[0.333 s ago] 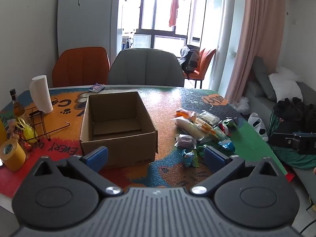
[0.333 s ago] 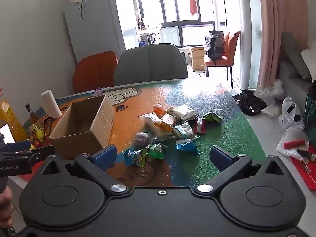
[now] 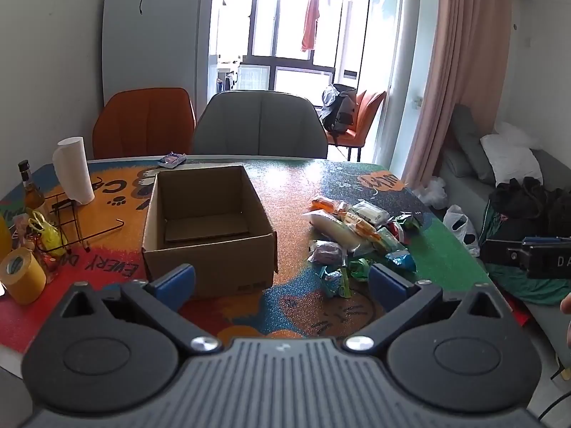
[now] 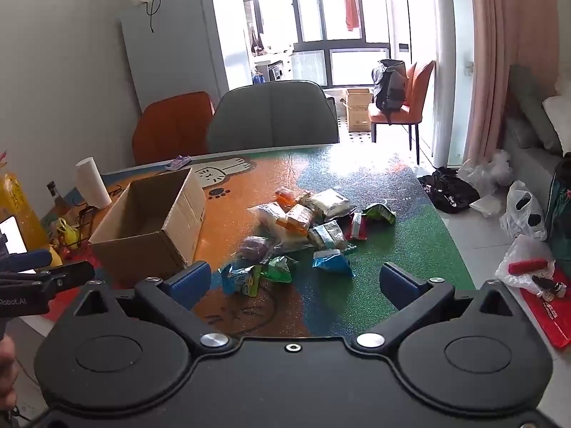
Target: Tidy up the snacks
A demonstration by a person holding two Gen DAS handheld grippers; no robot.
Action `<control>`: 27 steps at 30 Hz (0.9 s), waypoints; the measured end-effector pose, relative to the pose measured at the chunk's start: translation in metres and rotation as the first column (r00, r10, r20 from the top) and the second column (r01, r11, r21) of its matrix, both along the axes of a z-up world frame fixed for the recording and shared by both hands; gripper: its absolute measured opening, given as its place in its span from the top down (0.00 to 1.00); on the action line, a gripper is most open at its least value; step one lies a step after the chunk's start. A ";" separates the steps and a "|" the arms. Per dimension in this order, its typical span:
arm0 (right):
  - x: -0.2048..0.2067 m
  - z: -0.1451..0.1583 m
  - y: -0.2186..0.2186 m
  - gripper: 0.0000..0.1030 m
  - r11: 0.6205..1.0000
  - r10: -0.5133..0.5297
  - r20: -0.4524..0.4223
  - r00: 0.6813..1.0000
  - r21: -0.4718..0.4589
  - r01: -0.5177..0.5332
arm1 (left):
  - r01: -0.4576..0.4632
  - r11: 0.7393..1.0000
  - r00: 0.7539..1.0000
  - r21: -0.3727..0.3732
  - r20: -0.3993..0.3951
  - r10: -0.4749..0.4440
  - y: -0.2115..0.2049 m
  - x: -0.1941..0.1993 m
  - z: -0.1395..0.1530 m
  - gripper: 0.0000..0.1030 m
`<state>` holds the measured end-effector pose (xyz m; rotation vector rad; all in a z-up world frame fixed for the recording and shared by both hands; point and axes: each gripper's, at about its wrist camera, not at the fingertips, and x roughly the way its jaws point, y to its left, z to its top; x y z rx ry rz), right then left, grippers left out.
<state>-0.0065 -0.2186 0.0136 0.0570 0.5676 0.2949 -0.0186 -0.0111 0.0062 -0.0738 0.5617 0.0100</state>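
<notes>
An open cardboard box (image 3: 210,228) (image 4: 150,228) stands on the colourful table (image 3: 285,199) with only a cardboard sheet inside. To its right lies a pile of snack packets (image 3: 357,235) (image 4: 303,228): white, orange, green, blue and purple wrappers. My left gripper (image 3: 282,281) hovers at the near table edge, open, nothing between its blue pads, box front just ahead. My right gripper (image 4: 296,281) is open too, empty, facing the nearest blue and green packets (image 4: 257,274).
A paper towel roll (image 3: 73,169), bottle (image 3: 30,189), wire rack (image 3: 71,221) and yellow tape roll (image 3: 21,276) crowd the left end. Grey (image 3: 260,125) and orange chairs (image 3: 142,121) stand behind the table. Bags and clothes litter the floor right (image 4: 521,210).
</notes>
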 end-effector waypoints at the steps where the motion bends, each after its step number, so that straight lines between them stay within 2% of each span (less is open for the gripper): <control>1: 0.002 0.000 -0.001 0.00 1.000 -0.003 0.004 1.000 -0.006 0.003 | 0.001 1.000 1.000 0.001 0.000 -0.001 -0.001 -0.001 0.000 0.00; 7: 0.029 -0.006 -0.018 0.00 1.000 0.003 0.004 1.000 -0.004 -0.003 | 0.004 1.000 1.000 0.004 0.007 -0.004 -0.001 -0.001 0.003 0.00; 27: 0.023 -0.003 -0.011 0.00 1.000 0.006 0.019 1.000 -0.027 -0.006 | -0.002 1.000 1.000 0.001 0.013 0.002 0.004 -0.003 0.003 0.00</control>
